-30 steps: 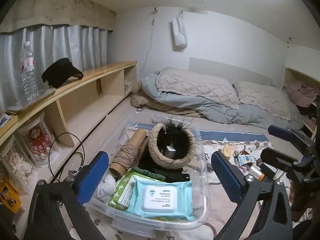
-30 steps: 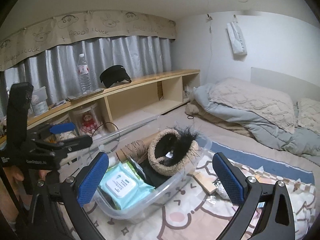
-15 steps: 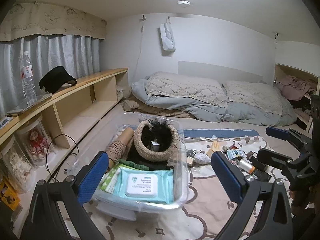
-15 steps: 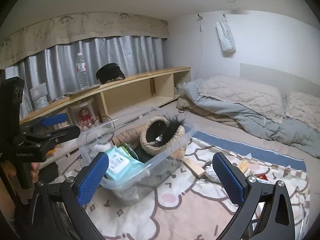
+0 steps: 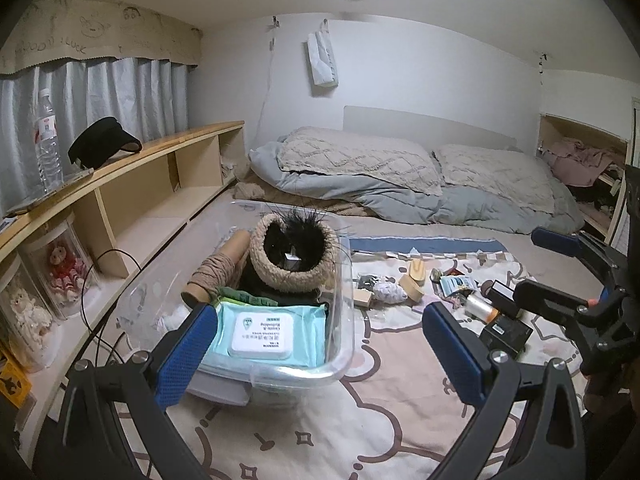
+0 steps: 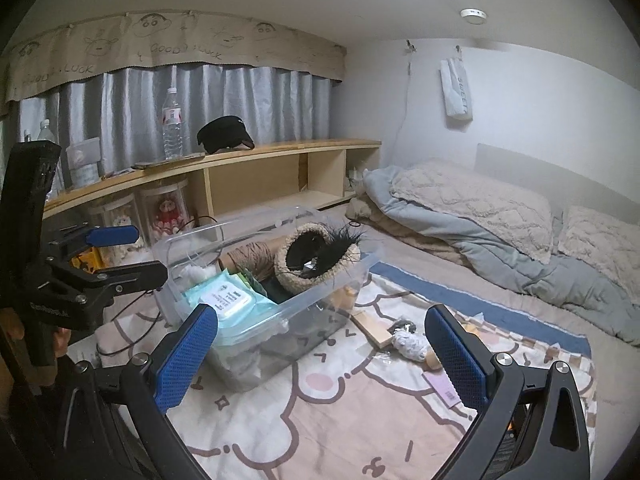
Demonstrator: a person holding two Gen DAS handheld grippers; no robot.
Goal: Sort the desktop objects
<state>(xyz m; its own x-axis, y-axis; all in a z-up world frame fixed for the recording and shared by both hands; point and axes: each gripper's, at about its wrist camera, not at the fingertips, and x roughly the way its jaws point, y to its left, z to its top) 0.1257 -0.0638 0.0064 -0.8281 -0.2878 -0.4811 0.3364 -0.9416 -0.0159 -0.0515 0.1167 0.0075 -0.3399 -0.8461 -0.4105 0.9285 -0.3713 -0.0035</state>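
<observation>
My left gripper (image 5: 316,354) and right gripper (image 6: 320,354) both hang open and empty; the loose clutter (image 5: 464,296) lies nearer my right, beside the storage bin (image 5: 344,280).

1. Clear storage bin (image 5: 340,344) is the landmark; it sits on the cartoon-print blanket (image 5: 320,432), packed to the rim: wipes pack (image 5: 264,336), woven basket (image 5: 292,256), twine roll (image 5: 212,272).
2. Near side of bin: bare blanket, open approach.
3. Right of bin: loose clutter, wooden blocks (image 5: 412,284), small bottle (image 5: 480,306), black boxes (image 5: 506,330); only narrow gaps between them.
4. Left of bin: black cable (image 5: 90,280) and wooden shelf (image 5: 120,184) close in.
5. Behind bin: folded bedding (image 5: 380,184), well apart.
</observation>
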